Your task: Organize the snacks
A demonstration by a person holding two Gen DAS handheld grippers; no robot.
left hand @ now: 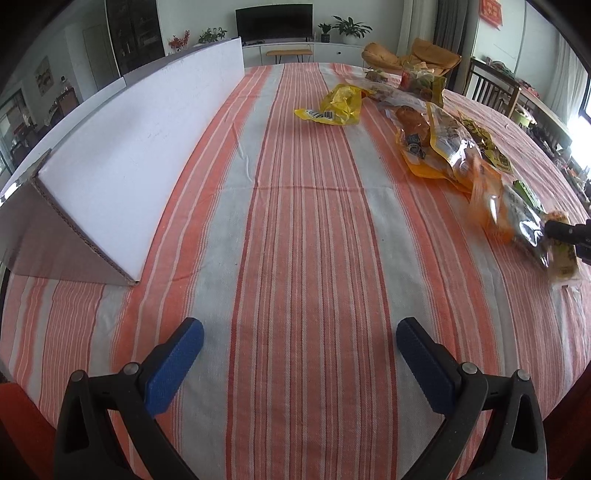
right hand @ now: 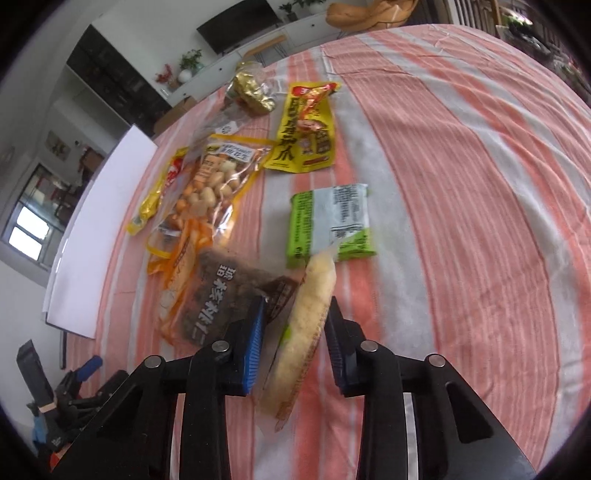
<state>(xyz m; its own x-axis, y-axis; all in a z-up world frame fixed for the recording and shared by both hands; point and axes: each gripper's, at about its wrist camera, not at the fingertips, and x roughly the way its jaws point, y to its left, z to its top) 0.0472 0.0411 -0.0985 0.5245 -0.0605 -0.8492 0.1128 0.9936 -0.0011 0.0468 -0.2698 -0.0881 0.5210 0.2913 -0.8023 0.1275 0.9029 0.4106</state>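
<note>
Striped tablecloth (left hand: pixel 295 221) in a living room, snacks scattered on its right half.

Nearest, the left gripper (left hand: pixel 299 343) hovers wide, nothing between its blue pads; the right gripper (right hand: pixel 295 317) is narrowed around one pale long snack pack (right hand: pixel 306 325). Beyond lie a dark packet (right hand: pixel 221 299), a green packet (right hand: pixel 328 221), a peanut bag (right hand: pixel 210 192), a yellow packet (right hand: pixel 306 136). One white cardboard box (left hand: pixel 147 147) stands left; one television (left hand: pixel 274 20) far.

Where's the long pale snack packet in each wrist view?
Left wrist: long pale snack packet at the far right edge, mid-height.
Right wrist: bottom centre, between the right gripper fingers.
Shared landmark: white cardboard box, left side in both.
</note>
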